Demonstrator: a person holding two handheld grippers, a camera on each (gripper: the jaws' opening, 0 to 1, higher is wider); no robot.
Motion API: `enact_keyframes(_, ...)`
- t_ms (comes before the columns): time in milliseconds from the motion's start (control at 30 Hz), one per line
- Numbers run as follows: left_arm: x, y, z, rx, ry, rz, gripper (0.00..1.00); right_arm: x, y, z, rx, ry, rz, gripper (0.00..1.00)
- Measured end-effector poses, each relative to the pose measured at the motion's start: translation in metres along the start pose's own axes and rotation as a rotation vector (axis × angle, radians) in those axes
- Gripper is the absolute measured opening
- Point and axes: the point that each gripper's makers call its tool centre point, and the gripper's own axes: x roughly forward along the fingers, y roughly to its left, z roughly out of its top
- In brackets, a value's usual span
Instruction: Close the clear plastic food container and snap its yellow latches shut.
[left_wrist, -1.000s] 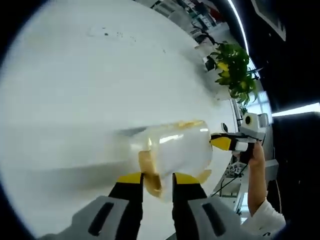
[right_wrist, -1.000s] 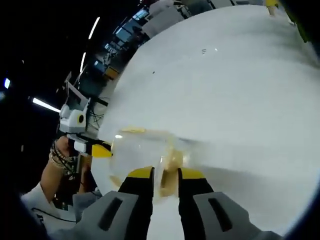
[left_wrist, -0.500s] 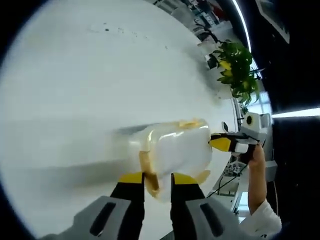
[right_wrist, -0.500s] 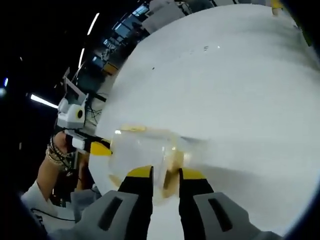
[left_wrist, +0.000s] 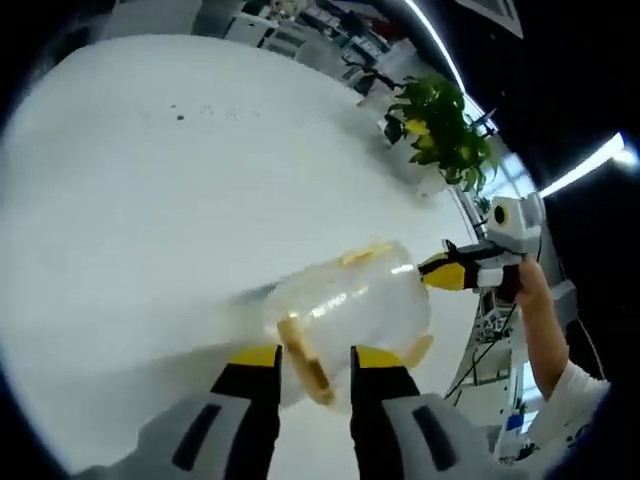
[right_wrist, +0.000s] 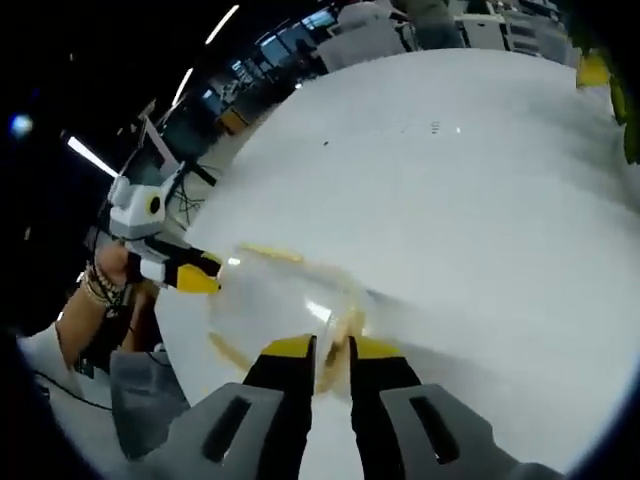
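1. One clear container (left_wrist: 350, 315) sits on the white table (left_wrist: 150, 200), between both tongs.
2. Left gripper (left_wrist: 314, 360) clenches one yellow latch (left_wrist: 303, 358).
3. Right gripper (right_wrist: 331, 352) clenches the opposite latch (right_wrist: 337, 340).

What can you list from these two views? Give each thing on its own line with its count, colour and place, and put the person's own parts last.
container: one, clear with yellow latches, on the table between the two grippers
table: one, white, under the container
plant: one, green with some yellow leaves, at the table's far edge in the left gripper view
left gripper: one, grey and black with yellow tips, jaws either side of a latch at one end of the container
right gripper: one, same colours, jaws either side of a latch at the other end
hand: one, holding the left gripper, bracelets on the wrist
sleeve: one, white, on the arm behind the right gripper
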Motion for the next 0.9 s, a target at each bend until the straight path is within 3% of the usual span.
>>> enact_keyframes(100,-0.009,0.006,0.01,0.048,-0.091,0.038,0.12,-0.001,0.006,0.014,-0.035,-0.06,0.014,0.0)
enact_keyframes(167,-0.013,0.006,0.02,0.014,-0.168,0.063,0.0,-0.001,0.01,0.015,-0.058,-0.063,0.021,0.0)
enact_keyframes(233,-0.016,0.002,0.026,0.009,-0.233,0.055,0.0,0.003,0.015,0.015,-0.076,-0.058,0.028,0.0)
enact_keyframes(300,-0.016,-0.003,0.022,0.02,-0.214,0.04,0.0,0.007,0.019,0.012,-0.082,-0.048,0.041,0.0)
enact_keyframes(433,-0.011,-0.025,0.026,-0.004,-0.237,-0.039,0.0,0.018,0.026,0.012,-0.107,-0.025,0.068,0.0)
enact_keyframes(500,-0.004,-0.035,0.025,0.018,-0.214,-0.057,0.0,0.021,0.032,0.012,-0.111,-0.025,0.077,0.0)
enact_keyframes(533,0.001,-0.038,0.022,0.075,-0.192,-0.049,0.0,0.024,0.037,0.011,-0.121,-0.019,0.089,0.0)
enact_keyframes(633,0.015,-0.046,0.017,0.123,-0.162,-0.035,0.0,0.029,0.046,0.013,-0.14,-0.014,0.102,0.0)
enact_keyframes(800,0.03,-0.069,0.008,0.13,-0.13,-0.1,0.0,0.036,0.056,0.015,-0.157,-0.001,0.125,0.0)
enact_keyframes(900,0.037,-0.081,-0.011,0.172,-0.058,-0.133,0.0,0.041,0.058,0.017,-0.19,0.011,0.118,0.0)
